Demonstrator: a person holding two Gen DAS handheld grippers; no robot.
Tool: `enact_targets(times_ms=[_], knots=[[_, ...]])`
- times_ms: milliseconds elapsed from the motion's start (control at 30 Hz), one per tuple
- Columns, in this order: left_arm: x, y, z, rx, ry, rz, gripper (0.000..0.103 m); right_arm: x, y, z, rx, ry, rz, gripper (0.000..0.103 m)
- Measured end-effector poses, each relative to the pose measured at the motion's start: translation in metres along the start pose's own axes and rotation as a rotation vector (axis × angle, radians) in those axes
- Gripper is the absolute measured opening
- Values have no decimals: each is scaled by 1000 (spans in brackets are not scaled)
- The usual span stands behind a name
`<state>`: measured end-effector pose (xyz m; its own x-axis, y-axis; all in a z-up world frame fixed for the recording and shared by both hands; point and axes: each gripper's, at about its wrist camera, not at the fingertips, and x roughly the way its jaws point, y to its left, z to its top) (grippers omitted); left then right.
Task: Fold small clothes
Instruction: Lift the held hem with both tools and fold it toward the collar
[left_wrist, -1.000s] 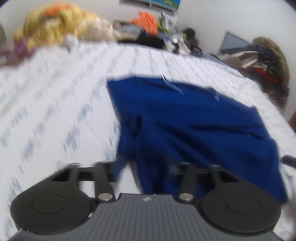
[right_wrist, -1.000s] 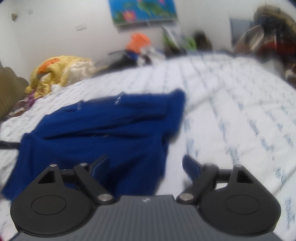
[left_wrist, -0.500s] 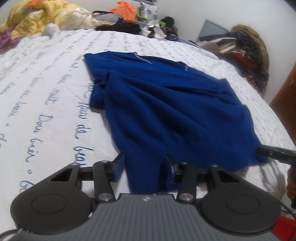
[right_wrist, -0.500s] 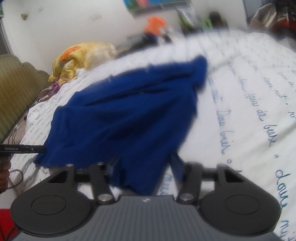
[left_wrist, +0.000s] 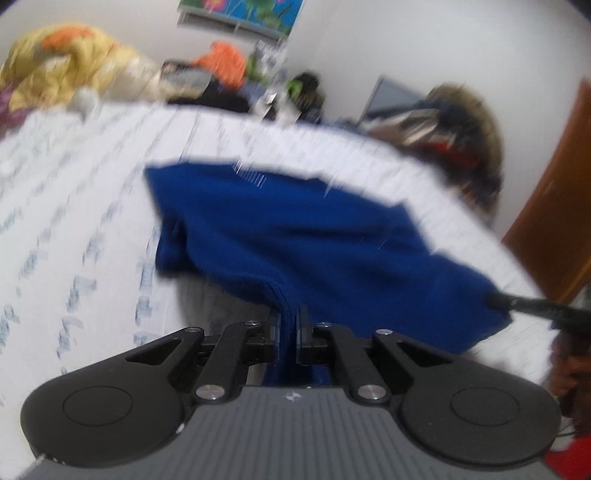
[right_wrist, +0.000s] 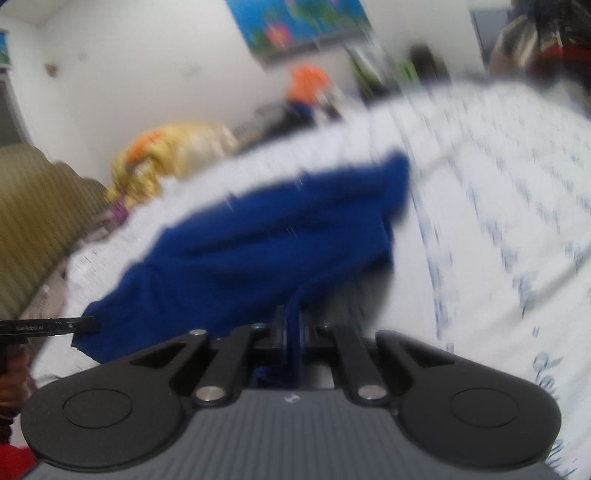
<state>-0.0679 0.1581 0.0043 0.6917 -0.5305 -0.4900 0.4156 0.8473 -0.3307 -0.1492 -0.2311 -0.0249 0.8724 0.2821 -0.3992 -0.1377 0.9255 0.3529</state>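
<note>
Lay spread on the white printed bed (left_wrist: 74, 229): blue garment (left_wrist: 295, 236), near hem lifted off the sheet. Left gripper (left_wrist: 286, 332) just closed, clamped on the hem at 6 o'clock; right gripper (right_wrist: 291, 332) likewise, pinching the other near corner. Long axis ran 9 to 3 o'clock. Open sheet at 9 and 12 o'clock; clothes pile (left_wrist: 70, 74) beyond.

free: white bedsheet (left_wrist: 85, 206) around garment | blocked: clothes pile (left_wrist: 70, 85) at far edge
</note>
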Motion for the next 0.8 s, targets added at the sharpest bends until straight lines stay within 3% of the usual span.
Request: enact_targets(times_ms=[200,500,633,800], knots=[[-60,-4,21,7,-120,-75,7,-48,12,28,-45,-85,109,5],[-96,-13,18,62,-139,-151,7,-93,0,35,57,-137,303,5],[-91,-8,23,64,-179,-172,7,-90,-2,39,101,-166,346,5],[-55,8,53,-28,-180,-166,7,-57,-21,53,184,-183,326,5]])
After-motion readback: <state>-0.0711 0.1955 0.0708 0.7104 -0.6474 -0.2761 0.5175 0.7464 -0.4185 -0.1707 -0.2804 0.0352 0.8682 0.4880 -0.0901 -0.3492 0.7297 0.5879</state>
